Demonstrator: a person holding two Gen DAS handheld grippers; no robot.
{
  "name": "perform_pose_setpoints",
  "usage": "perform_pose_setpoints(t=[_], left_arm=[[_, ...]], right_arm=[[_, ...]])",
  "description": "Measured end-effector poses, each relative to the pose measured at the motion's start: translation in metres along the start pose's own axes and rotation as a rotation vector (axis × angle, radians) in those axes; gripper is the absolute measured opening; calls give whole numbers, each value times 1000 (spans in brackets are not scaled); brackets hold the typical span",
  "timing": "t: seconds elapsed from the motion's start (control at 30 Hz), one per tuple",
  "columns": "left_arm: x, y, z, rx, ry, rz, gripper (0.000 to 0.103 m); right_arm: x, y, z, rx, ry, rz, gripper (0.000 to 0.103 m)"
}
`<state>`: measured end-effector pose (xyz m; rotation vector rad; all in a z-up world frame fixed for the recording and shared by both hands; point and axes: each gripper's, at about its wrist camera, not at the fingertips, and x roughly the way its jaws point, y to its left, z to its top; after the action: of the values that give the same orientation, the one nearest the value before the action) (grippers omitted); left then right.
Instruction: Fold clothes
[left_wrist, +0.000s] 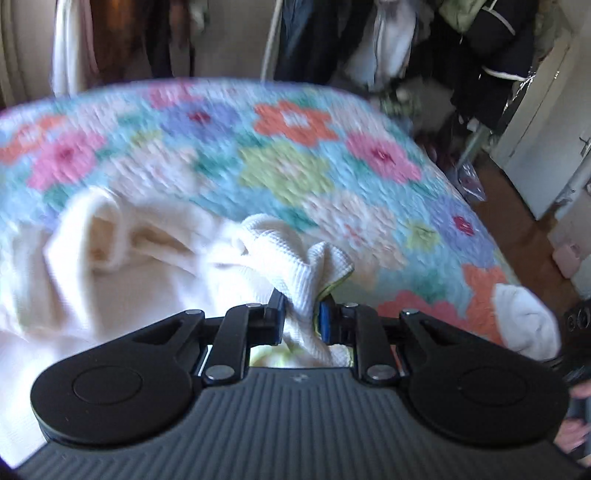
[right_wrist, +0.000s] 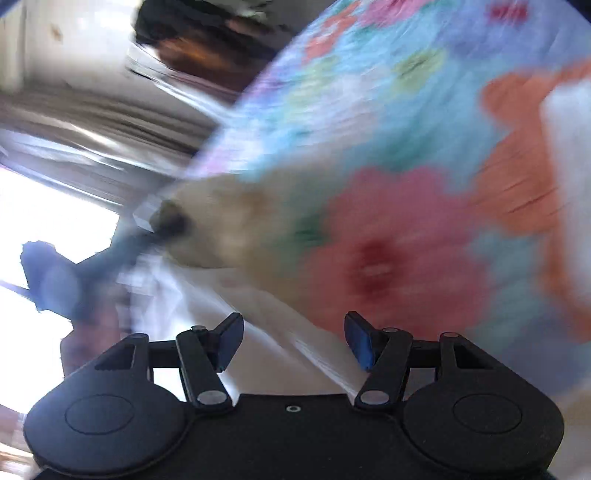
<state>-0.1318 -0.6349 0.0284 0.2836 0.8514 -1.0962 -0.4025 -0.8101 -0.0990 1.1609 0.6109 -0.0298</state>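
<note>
White waffle-knit cloth, a cream garment (left_wrist: 147, 258) with a thin green edging showing at one fold, lies heaped on the near left part of the bed, on top of the flowered quilt (left_wrist: 288, 162) that covers it. A soft, wide bed gives room to spread and fold a piece like this, which is probably why the work is laid out there. One bunched corner of the garment rises into the left tongs (left_wrist: 301, 314), whose blue pads are drawn close together and pinch the fabric between them; the cloth fills the narrow gap and spills out above and below the pads. Gripping at a corner or hem like this would let the hand drag or lift the edge to open the piece out, so I judge this to be the start of straightening it, with no fold made yet. A second white item (left_wrist: 524, 317), perhaps a sock, lies near the right edge of the quilt, well apart from the heap. In the right wrist view everything is smeared by motion, but the right tongs (right_wrist: 293, 339) plainly stand apart with nothing between the pads, over pale cloth and the pink flower of the quilt. They seem to be coming in for a second hold, though on which edge I cannot tell.
</note>
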Motion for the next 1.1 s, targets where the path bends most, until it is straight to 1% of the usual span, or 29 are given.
perform_pose_setpoints(t=[0.03,0.07,0.13,0.2,0.27,0.3,0.33,0.37,0.43,0.6,0.7,0.77,0.8,0.83,0.9,0.93,0.97,1.0,1.03,1.1], left_arm=[[-1,4,-3,23,-14,24,17],[-1,8,-6,18,-11,44,17],[-2,21,-7,-24,7,60,17],[-2,29,-9,-54,30,88,17],[-6,36,-12,-61,30,119,17],[-9,40,-14,-62,27,138,17],[-13,44,-17,-67,24,156,17],[-15,49,-20,-71,25,165,17],[-19,59,-28,-79,25,182,17],[-16,71,-43,-82,59,217,17],[-14,75,-46,-83,82,212,17],[-9,73,-48,-43,126,227,17],[-8,71,-49,-24,143,234,17],[-7,70,-49,-10,154,237,17],[-9,67,-50,1,152,234,17],[-10,66,-49,5,147,230,17],[-11,65,-48,9,142,226,17],[-11,63,-46,16,135,224,17],[-11,62,-43,29,128,222,17],[-9,55,-32,72,110,224,16]], right_arm=[[9,3,-2,-1,21,27,66],[20,11,-6,-32,51,21,67],[40,28,-17,-99,125,29,68],[52,54,-31,-229,202,55,68],[63,76,-44,-353,279,81,68],[66,82,-49,-395,310,88,68],[70,86,-52,-428,323,86,68],[71,87,-53,-445,327,75,68],[70,86,-49,-438,317,51,68],[52,77,-27,-350,191,50,69],[54,70,-19,-308,138,40,73],[66,66,-16,-245,132,66,80],[72,65,-16,-223,134,63,80],[80,69,-17,-230,128,46,80],[96,83,-21,-307,112,-17,80],[104,90,-25,-362,102,-39,72],[111,98,-29,-430,97,-65,34],[118,107,-37,-522,99,-101,14],[121,114,-42,-594,88,-128,10],[115,125,-43,-655,17,-144,8]])
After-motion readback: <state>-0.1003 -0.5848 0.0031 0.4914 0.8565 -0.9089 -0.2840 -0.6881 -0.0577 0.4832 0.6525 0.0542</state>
